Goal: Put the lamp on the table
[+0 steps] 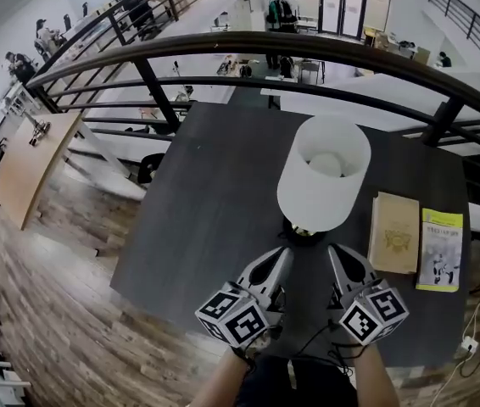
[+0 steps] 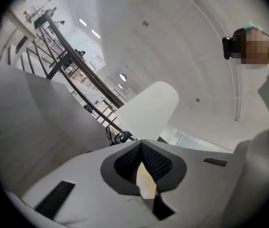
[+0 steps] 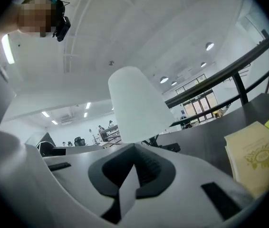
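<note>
Left gripper (image 1: pixel 283 256), right gripper (image 1: pixel 335 254): each clenched on nothing, jaws together, tips just short of the lamp's foot, by the table's (image 1: pixel 214 193) near edge. Lamp (image 1: pixel 323 181): upright on the dark table, about midway along the near edge. Placement appears complete, with only the withdrawal left. Two books (image 1: pixel 394 231): flat by the right edge, apart from the lamp. Obscured: the lamp's foot, mostly under the white shade from above; whether it sits flat cannot be told.

I'm seeing bright, even light off the ceiling lights (image 3: pixel 209 46); lamp (image 1: pixel 323 183) nearly blows out, fisheye bends edges, gripper-view corners go black.
</note>
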A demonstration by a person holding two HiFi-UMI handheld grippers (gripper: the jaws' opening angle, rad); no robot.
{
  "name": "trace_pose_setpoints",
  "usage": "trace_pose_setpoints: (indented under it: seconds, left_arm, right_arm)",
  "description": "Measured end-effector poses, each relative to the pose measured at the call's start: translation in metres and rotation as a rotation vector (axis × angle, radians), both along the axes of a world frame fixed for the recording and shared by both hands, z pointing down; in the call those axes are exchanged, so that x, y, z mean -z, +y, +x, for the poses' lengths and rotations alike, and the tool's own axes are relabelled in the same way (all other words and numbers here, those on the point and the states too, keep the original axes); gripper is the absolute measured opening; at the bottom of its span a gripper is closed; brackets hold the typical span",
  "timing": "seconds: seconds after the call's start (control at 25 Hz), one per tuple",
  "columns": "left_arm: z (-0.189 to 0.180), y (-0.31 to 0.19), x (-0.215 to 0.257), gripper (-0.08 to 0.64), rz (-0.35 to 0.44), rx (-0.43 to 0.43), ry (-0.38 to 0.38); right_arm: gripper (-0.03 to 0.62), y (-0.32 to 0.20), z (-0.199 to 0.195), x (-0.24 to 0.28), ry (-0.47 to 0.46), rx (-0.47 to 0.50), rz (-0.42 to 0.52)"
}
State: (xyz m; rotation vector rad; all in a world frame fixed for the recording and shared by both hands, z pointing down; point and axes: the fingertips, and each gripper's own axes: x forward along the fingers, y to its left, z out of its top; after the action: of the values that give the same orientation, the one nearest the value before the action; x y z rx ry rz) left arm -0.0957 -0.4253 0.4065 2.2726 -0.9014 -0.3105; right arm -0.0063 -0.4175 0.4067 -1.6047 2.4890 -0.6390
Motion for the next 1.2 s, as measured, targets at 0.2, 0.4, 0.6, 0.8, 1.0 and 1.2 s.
trace_pose_setpoints:
  seconds: [0.2,0.4,0.6,0.8,1.0,1.2]
  left_arm:
    - [0.003,-0.001,0.015,0.014,0.055,0.058,-0.160]
    - [-0.002,0.001,0.019,0.014,0.070,0.126,-0.283]
    - [0.000,0.005,0.020,0.014,0.070,0.137,-0.305]
    - [0.008,0.010,0.016,0.012,0.059,0.116,-0.314]
    - [0.010,0.013,0.013,0.012,0.073,0.104,-0.325]
    - [0.008,0.011,0.013,0.012,0.073,0.110,-0.331]
  right_arm:
    - [-0.008,0.003,0.003,0.019,0.027,-0.026,0.020]
    - [-0.006,0.009,0.003,0.027,0.025,-0.044,0.024]
    - [-0.006,0.015,0.003,0.025,0.049,-0.059,0.023]
    - [-0.006,0.022,-0.001,0.012,0.082,-0.070,-0.001]
    - [-0.006,0.025,0.002,0.011,0.086,-0.089,-0.004]
    - [-0.006,0.022,0.004,0.013,0.094,-0.099,-0.003]
